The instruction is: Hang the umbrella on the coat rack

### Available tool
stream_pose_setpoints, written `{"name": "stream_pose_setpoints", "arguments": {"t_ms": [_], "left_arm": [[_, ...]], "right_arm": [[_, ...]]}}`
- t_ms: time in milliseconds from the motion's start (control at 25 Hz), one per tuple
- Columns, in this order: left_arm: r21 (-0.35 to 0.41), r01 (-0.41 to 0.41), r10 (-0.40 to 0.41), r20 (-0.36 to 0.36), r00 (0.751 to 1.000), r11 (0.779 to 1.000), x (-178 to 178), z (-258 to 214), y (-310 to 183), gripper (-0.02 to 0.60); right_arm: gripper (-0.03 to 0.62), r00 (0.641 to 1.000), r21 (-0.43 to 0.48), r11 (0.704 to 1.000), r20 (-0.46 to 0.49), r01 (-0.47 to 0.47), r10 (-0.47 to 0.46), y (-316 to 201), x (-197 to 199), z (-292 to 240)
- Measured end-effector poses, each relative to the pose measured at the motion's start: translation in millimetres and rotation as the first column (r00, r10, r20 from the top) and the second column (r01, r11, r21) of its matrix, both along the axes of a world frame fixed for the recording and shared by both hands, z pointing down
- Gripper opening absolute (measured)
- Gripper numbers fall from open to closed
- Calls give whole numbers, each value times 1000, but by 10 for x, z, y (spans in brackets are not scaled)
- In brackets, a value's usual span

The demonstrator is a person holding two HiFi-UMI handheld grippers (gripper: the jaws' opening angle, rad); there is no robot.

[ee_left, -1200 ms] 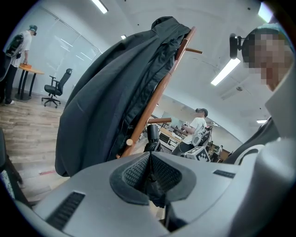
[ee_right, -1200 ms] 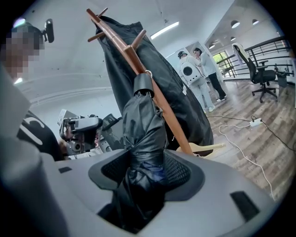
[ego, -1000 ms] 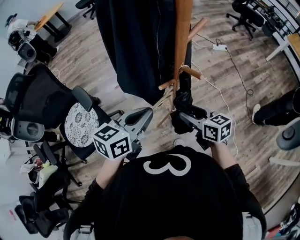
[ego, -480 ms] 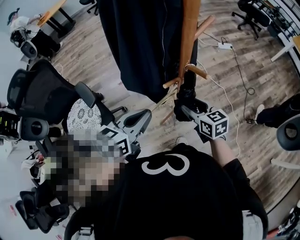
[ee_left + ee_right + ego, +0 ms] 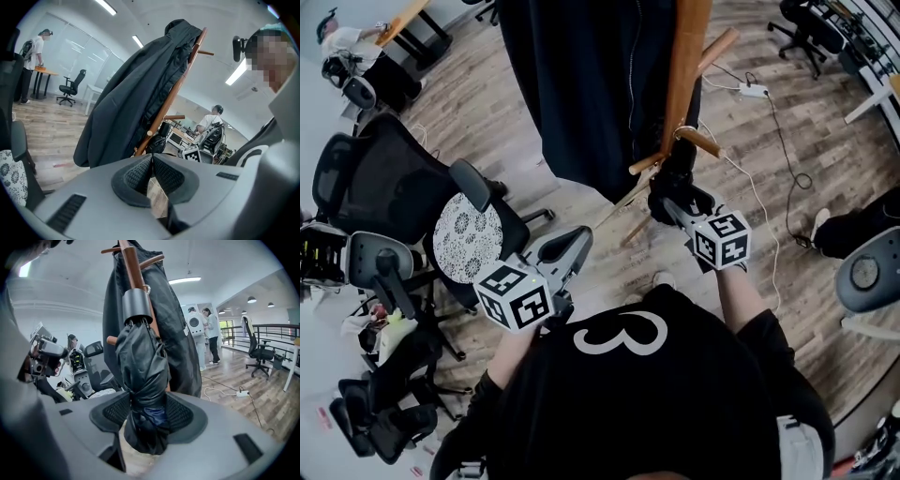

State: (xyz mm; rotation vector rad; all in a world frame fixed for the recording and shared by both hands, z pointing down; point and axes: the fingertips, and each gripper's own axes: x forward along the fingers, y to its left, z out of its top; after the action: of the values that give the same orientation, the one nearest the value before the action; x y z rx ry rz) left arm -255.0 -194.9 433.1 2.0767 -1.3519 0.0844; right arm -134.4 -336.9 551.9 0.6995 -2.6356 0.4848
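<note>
Seen from above, a person in a black top holds a gripper in each hand in front of a wooden coat rack [image 5: 686, 56].

The right gripper [image 5: 673, 211] is clamped on a folded black umbrella [image 5: 675, 173]. In the right gripper view, both jaws of the right gripper [image 5: 147, 406] press into the bunched fabric of the umbrella [image 5: 140, 371] near its lower end. From there the umbrella points up and away from the jaws. Its grey cylindrical end [image 5: 137, 308] lies against the pole of the coat rack [image 5: 131, 263]. A thin loop [image 5: 146, 288] shows just beyond that end, beside the pole. Whether it sits over a peg cannot be told. From above, the far end of the umbrella reaches the level of a lower peg [image 5: 700, 142] of the rack.

The left gripper [image 5: 577, 242] is held lower and nearer the body, well apart from the umbrella. In the left gripper view, the jaws of the left gripper [image 5: 152, 161] are pressed together with nothing between them.

A dark coat [image 5: 581, 84] hangs from the rack, ahead of the left gripper. It drapes down the left side of the pole in the left gripper view [image 5: 136, 93]. A black office chair [image 5: 389, 187] stands to the left of the left gripper on the wooden floor [image 5: 478, 103].
</note>
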Motion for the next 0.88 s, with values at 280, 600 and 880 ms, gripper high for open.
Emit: {"name": "stream_pose_setpoints", "arguments": {"t_ms": [280,600,880], "left_arm": [[-21,14,-14,2,1000,1000,-79,86,163,21],[-30,2,-2,6,1000,1000,-227,149,367,21],[-8,-55,55,4,998,998,-142,170,510,21]], "right_arm": [[250,1000,30,999,-22,-9,10,-62,-18,33],[250,991,97,990,-75,-99,107,-93,4,13],[252,989,128,982,-40,-136,142,102,261,-262]]}}
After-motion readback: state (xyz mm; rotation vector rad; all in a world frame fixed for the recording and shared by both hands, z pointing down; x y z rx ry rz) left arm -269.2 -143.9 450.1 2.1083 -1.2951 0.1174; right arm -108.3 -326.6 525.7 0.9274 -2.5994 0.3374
